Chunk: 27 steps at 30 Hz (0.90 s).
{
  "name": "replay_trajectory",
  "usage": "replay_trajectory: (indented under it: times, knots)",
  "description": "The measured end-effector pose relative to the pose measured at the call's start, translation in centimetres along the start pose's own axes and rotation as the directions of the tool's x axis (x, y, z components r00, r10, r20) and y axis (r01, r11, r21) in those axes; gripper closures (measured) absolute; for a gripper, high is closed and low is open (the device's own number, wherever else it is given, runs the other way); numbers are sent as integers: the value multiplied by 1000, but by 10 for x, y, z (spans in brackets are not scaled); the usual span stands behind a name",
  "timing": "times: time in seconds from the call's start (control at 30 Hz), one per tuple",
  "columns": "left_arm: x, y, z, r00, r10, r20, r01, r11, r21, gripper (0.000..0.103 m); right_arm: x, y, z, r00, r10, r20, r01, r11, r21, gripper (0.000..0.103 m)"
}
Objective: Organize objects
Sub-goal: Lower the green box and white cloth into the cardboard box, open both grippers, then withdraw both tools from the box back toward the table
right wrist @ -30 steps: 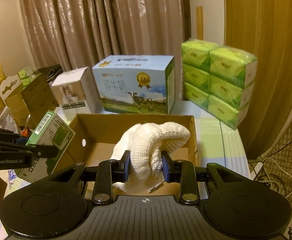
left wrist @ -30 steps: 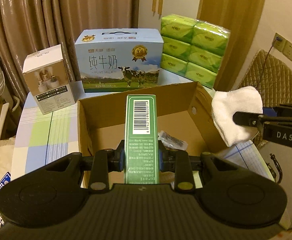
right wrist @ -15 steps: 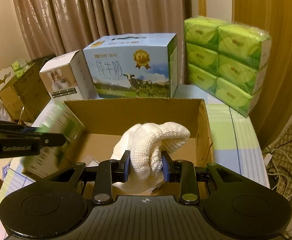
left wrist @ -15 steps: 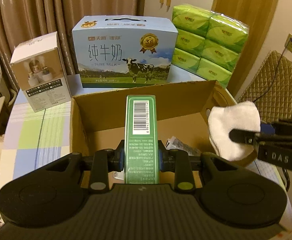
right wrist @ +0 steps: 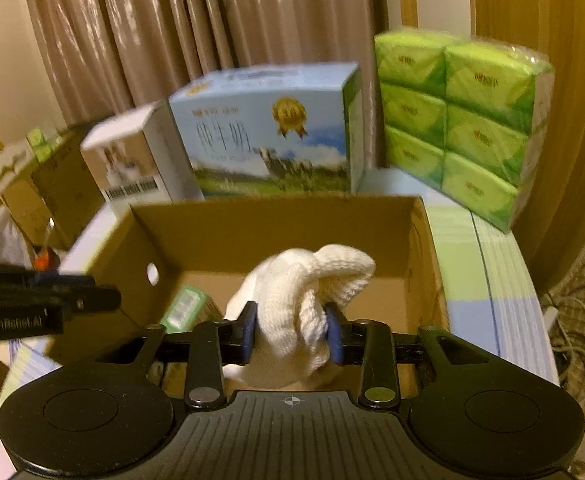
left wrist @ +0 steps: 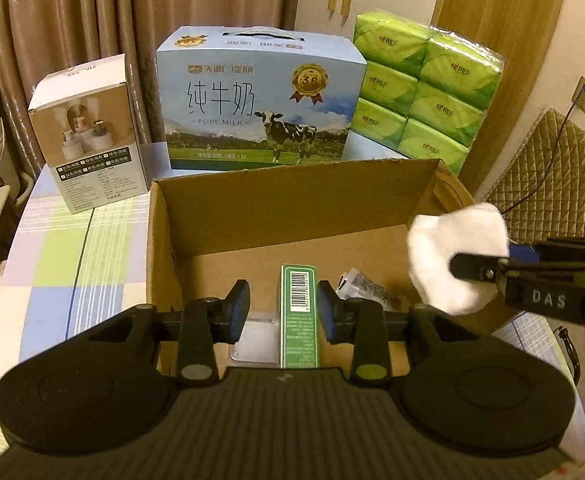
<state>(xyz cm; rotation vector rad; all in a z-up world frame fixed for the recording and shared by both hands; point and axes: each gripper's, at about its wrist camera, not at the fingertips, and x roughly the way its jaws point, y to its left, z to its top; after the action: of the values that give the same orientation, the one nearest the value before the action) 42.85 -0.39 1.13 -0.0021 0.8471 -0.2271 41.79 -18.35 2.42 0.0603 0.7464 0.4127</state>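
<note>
Down flat inside the open brown cardboard carton (left wrist: 292,184): slim green cardboard box (left wrist: 298,312), barcode face up, small print below too tiny to read. Left tongs (left wrist: 283,300) straddling it, just been opening, pads clear of the box on the left side and only just beside it on the right, so let go. Over the carton's right side: white knitted glove (right wrist: 292,304) wedged in the right tongs (right wrist: 290,320), touching both blue pads, clamped even though those just been opening too. "DAS" printed on the right tongs, "GenRobot.AI" on the left. Behind the carton on the checked desk (left wrist: 72,248): pale blue milk case (left wrist: 260,100) reading "PURE MILK" with a gold "3.6" medal and a cow, white product box (left wrist: 88,132) left of it, stacked green tissue packs (left wrist: 424,88) to the right.
</note>
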Motion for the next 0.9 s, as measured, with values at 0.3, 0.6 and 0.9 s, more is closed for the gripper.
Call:
replay_trajectory:
  times: [0.3, 0.6, 0.9]
  knots:
    - [-25, 6, -12, 1000, -6, 21, 7, 1000, -28, 72, -33, -2, -10, 999, 6, 39, -7, 1000, 24, 34]
    - [-81, -6, -53, 999, -17, 48, 22, 996, -86, 69, -104, 11, -51, 999, 26, 39, -26, 1000, 17, 34]
    - [-152, -31, -111, 995, 30, 96, -21, 995, -101, 50, -183, 30, -120, 998, 31, 47, -34, 996, 83, 25]
